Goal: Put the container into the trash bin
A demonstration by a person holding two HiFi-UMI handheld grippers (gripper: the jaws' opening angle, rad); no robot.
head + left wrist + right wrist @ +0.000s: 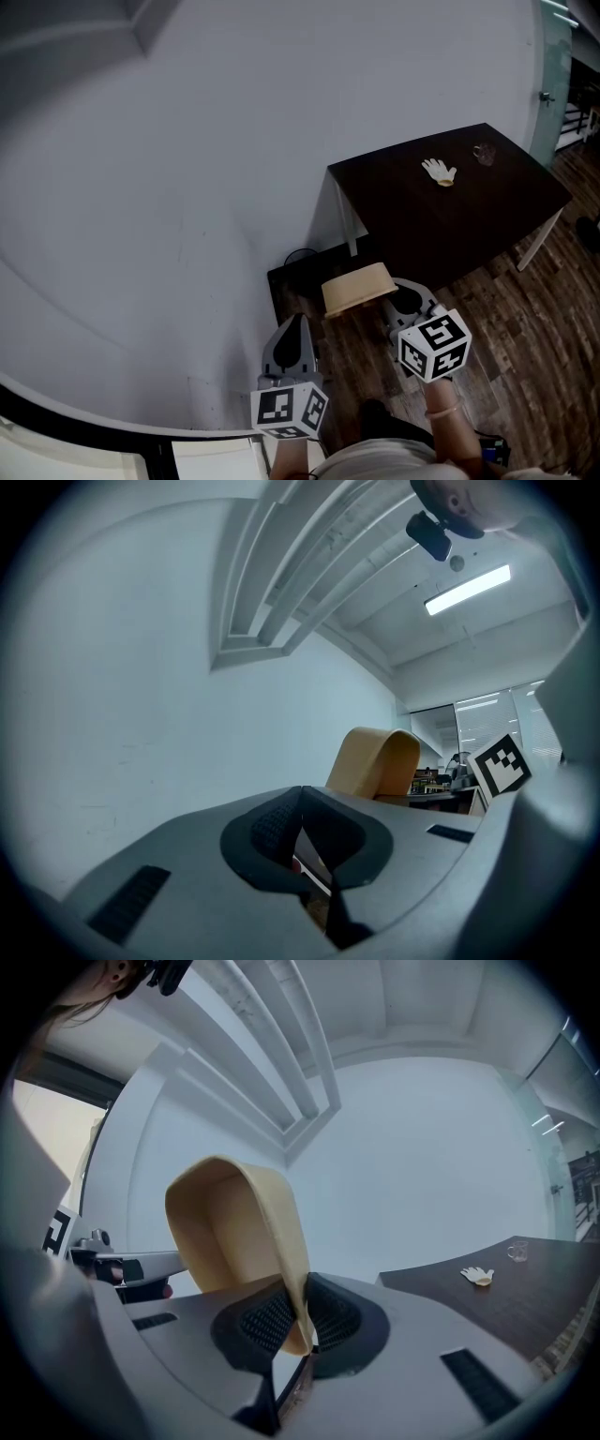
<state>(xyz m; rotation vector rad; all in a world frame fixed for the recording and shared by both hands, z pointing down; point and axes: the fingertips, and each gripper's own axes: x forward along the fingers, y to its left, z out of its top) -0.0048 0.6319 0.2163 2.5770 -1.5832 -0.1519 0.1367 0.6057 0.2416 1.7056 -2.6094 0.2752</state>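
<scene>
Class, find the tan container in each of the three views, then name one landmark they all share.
Head view: container at lower centre.
Left gripper view: container right of centre.
Right gripper view: container left of centre, its rim pinched between the fingers.
Shared landmark: the pale wall.
</scene>
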